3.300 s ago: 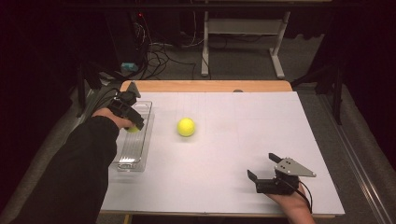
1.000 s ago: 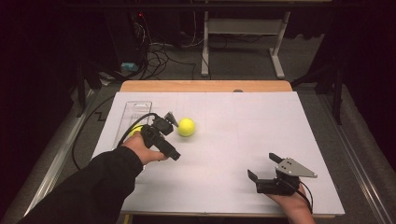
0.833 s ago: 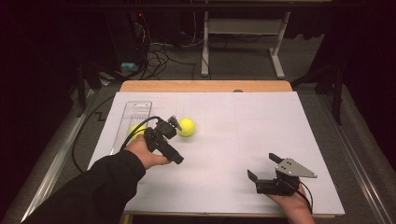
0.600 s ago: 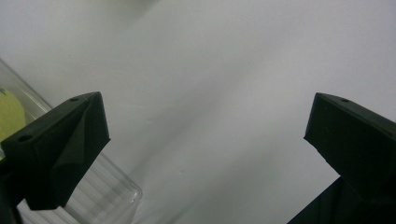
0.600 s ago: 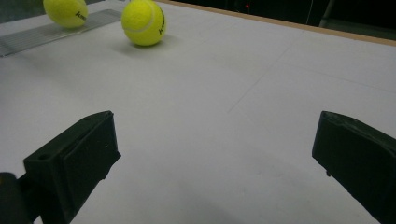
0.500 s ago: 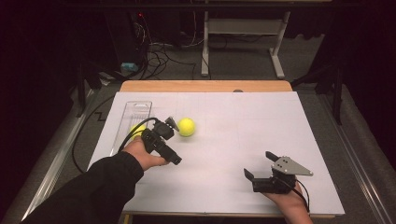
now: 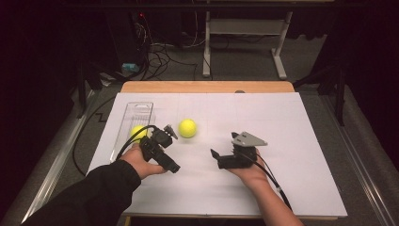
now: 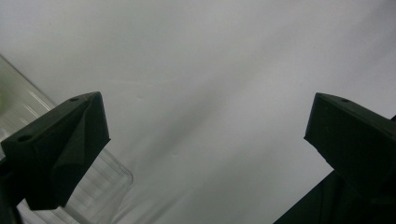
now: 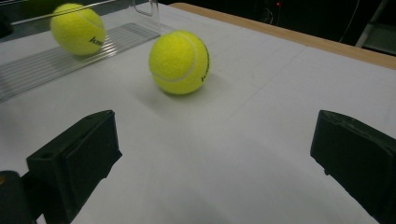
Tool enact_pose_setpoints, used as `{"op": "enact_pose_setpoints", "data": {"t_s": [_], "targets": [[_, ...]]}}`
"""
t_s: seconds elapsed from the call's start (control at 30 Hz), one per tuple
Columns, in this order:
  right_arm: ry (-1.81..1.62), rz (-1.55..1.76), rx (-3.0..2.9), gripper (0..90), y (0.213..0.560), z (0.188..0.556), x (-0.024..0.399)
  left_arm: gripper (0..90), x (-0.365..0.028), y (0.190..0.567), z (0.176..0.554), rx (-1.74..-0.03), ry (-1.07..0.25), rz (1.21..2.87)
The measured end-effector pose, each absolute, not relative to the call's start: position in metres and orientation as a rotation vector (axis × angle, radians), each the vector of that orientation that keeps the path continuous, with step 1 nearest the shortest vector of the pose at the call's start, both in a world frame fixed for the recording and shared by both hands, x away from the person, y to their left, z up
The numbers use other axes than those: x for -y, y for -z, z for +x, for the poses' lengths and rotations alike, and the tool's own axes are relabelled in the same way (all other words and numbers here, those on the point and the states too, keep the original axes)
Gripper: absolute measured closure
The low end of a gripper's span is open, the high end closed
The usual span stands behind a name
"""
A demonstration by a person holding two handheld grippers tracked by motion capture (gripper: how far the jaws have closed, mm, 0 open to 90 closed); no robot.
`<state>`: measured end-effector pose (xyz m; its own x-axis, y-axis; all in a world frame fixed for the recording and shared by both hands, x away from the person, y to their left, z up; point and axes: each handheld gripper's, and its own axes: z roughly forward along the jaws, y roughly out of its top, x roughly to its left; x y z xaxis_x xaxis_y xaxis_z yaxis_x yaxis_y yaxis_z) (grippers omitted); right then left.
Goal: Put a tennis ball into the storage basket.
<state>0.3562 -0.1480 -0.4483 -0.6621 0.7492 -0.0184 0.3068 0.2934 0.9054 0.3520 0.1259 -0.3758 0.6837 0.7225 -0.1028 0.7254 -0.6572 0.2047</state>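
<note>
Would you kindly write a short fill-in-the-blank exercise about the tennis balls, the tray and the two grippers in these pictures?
1. The number of tennis balls in sight is ___.
2. One tennis ball lies in the clear ___, beside the left gripper.
3. The other tennis ball rests on the white ___, ahead of the right gripper.
4. The jaws of both grippers stand ___.

Missing words: two; tray; table; open
</note>
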Motion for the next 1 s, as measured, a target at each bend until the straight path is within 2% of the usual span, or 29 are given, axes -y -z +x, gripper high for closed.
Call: {"op": "enact_pose_setpoints", "data": {"t_s": [0.33, 0.53, 0.9, 1.0], "targets": [[-1.307, 0.988, -2.205, 4.1, 0.455, 0.414, 0.083, 0.5, -0.125, 0.378, 0.349, -1.135, 0.035, 2.669], [-1.262, 1.013, -2.254, 9.1, 0.462, 0.441, 0.052, 0.5, -0.125, 0.379, 0.351, -1.129, 0.041, 2.675], [-1.168, 1.021, -2.353, 15.5, 0.469, 0.458, 0.033, 0.5, -0.127, 0.379, 0.352, -1.118, 0.054, 2.673], [-1.158, 1.017, -2.381, 22.7, 0.47, 0.46, 0.029, 0.5, -0.127, 0.379, 0.352, -1.119, 0.055, 2.668]]}}
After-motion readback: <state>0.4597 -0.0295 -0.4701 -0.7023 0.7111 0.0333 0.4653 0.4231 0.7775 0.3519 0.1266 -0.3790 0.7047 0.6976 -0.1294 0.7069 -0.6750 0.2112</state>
